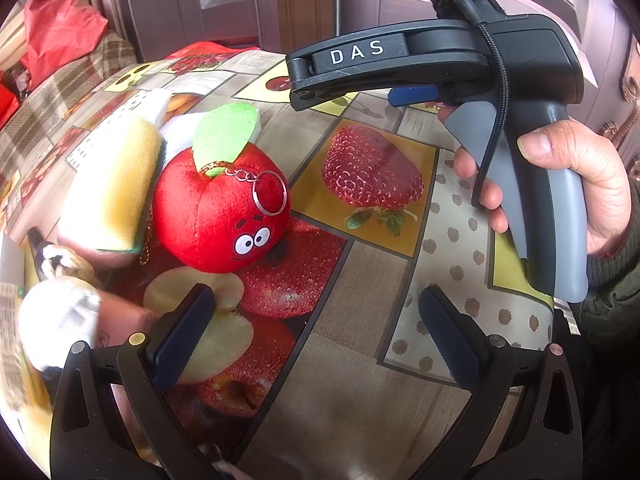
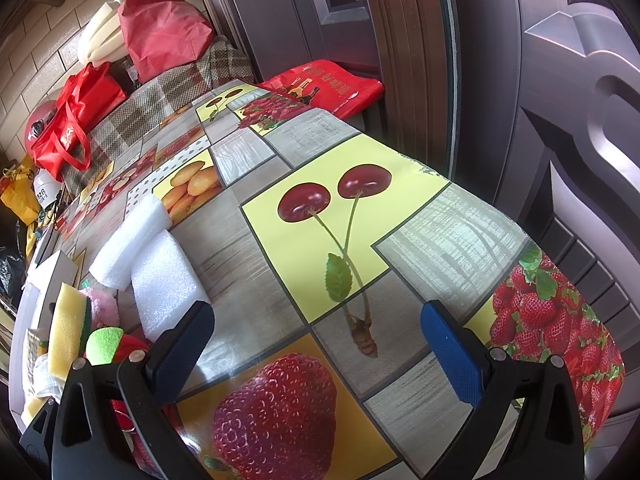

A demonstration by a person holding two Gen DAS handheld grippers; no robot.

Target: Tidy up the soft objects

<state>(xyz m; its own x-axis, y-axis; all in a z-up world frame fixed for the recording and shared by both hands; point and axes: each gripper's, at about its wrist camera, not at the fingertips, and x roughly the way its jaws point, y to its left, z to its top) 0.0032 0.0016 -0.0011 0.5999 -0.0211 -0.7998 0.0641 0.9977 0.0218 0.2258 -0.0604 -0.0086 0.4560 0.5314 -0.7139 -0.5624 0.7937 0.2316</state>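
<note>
A home entryway: a fruit-print table (image 2: 420, 216) beside panelled doors (image 2: 560, 100), red shopping bags (image 2: 160, 32) piled behind.

Red plush apple (image 1: 220, 216), yellow-green sponge (image 1: 116, 188), fruit-patterned tablecloth (image 2: 340, 240).

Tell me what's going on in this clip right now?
A person holds a claw in each hand over a table with a fruit-print cloth. Both claws are open and empty: the left claw points toward a red plush apple standing beside a yellow sponge, and the right claw hovers over bare cloth, a hand gripping its handle. Two white foam blocks lie nearby. Nothing is picked up yet.
</note>
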